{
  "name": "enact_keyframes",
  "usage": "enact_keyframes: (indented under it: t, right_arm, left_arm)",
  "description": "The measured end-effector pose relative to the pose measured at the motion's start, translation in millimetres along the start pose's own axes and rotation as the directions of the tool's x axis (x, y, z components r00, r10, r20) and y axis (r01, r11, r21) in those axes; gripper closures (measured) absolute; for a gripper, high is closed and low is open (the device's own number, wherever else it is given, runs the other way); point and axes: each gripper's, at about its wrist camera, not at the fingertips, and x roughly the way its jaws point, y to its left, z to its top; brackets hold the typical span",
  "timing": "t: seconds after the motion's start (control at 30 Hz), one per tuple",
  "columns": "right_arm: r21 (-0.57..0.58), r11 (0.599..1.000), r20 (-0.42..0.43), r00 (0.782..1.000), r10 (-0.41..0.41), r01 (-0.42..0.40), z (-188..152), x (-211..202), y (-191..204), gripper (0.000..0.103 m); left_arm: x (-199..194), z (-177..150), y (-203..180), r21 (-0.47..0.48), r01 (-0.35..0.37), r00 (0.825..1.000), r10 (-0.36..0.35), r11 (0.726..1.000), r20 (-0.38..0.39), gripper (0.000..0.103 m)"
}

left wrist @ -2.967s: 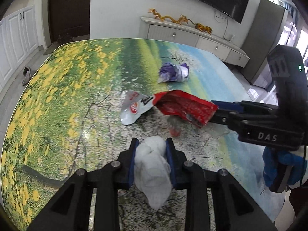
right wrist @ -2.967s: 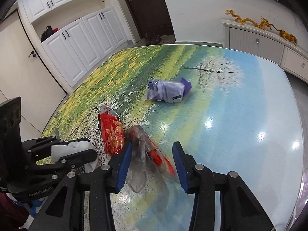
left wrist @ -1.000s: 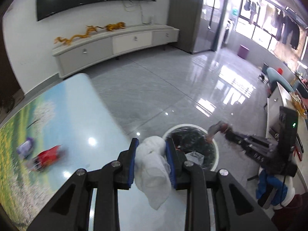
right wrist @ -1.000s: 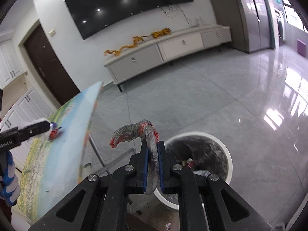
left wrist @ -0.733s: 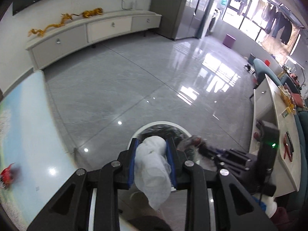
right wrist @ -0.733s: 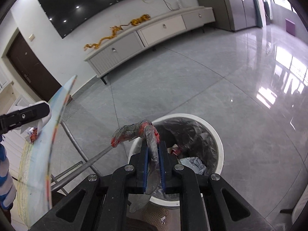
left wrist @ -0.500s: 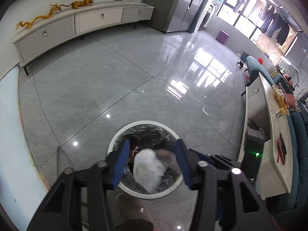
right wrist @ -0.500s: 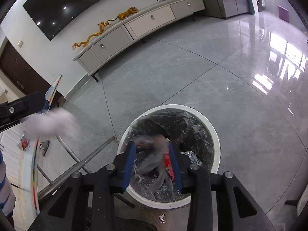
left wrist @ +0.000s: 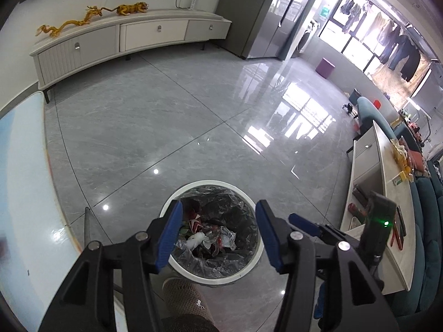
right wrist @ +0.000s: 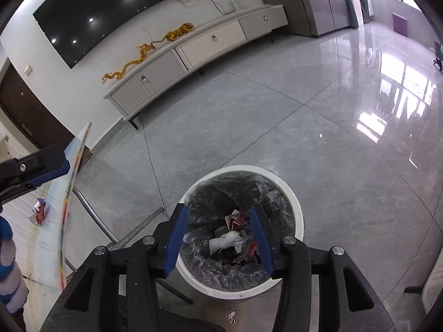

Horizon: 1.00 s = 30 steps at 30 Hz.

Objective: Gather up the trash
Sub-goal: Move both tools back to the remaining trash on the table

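Trash is the business here, and most of it in sight lies in the white bin [left wrist: 213,275], whose black liner [right wrist: 221,274] holds a crumpled white tissue [left wrist: 195,240] among red and silver wrappers [right wrist: 235,218]. Going left to right in the right wrist view: at nine o'clock the printed tabletop [right wrist: 52,238] shows edge-on, with at least one small wrapper [right wrist: 38,211] on it, so the job is judged unfinished. The left gripper [left wrist: 218,232] hangs over the bin mouth at six o'clock of its own view, jaws spread with nothing between them. The right gripper [right wrist: 218,238] is over the same bin, its jaws opening, also empty, the tissue showing far below in the gap. At three to four o'clock of the left view the right tool's body shows a green light. The step in hand reads as the drop-off, done for both tools. Next, both should swing back to the table at nine o'clock and pinch the leftover wrapper there.
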Motion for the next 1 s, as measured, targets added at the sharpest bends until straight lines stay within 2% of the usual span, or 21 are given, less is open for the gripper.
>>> enact_keyframes:
  t: [0.27, 0.63, 1.0]
  right_arm:
    - [0.002, 1.0, 0.115, 0.993, 0.021, -0.022, -0.3, -50.0, 13.9, 0.051]
    - [-0.11, 0.992, 0.137, 0.988, 0.077, -0.063, -5.3, -78.0, 63.4, 0.048]
    - [-0.182, 0.978, 0.178, 0.974, 0.137, -0.105, -1.6, -99.1, 90.3, 0.046]
  left_arm:
    - [-62.1, -25.6, 8.8, -0.01, -0.038, 0.996, 0.039, 0.999, 0.083, 0.049]
    - [-131.3, -54.5, 49.1, -0.143, -0.106, 0.971, 0.133, 0.984, 0.196, 0.047]
    - [-193.6, -81.4, 96.2, -0.271, -0.227, 0.91, 0.303, 0.935, 0.282, 0.044]
